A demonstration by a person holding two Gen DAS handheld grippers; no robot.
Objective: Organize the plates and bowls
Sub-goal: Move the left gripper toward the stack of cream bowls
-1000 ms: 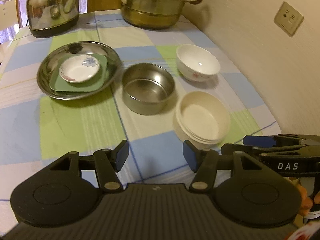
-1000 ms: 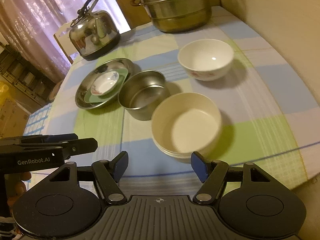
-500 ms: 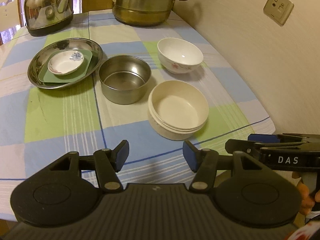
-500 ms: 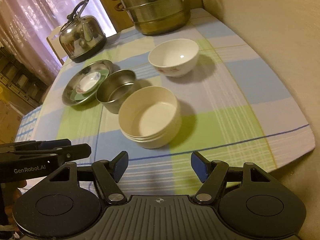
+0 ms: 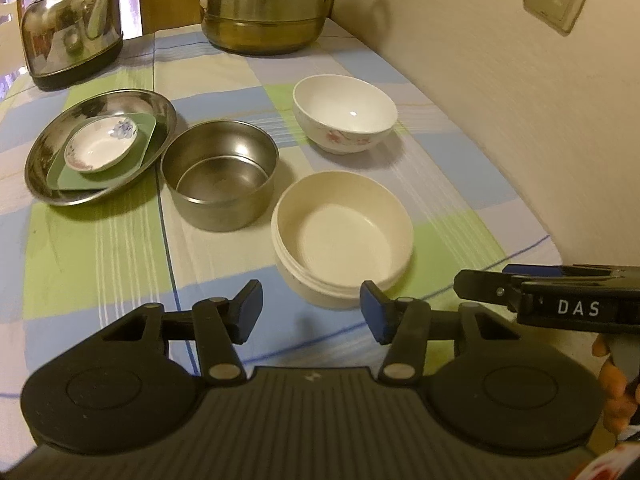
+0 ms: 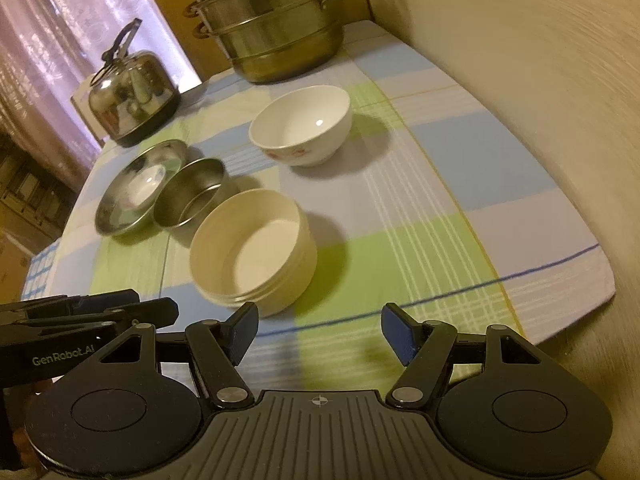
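sitting upright, rims up: cream bowl (image 5: 342,236), steel bowl (image 5: 219,172).

Upright cream bowl (image 5: 342,240) beside steel bowl (image 5: 220,174), white floral bowl (image 5: 343,114) behind, saucer (image 5: 100,148) (on green plate (image 5: 132,162)) in steel dish (image 5: 60,136).

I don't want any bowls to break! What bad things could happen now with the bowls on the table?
1. The cream bowl sits close against the steel bowl, which also crowds the steel plate; a finger sliding between them might knock one.
2. The white flowered bowl looks like china, so a bump could chip it.
3. Both grippers, left and right, hang side by side with open jaws and might collide reaching in.
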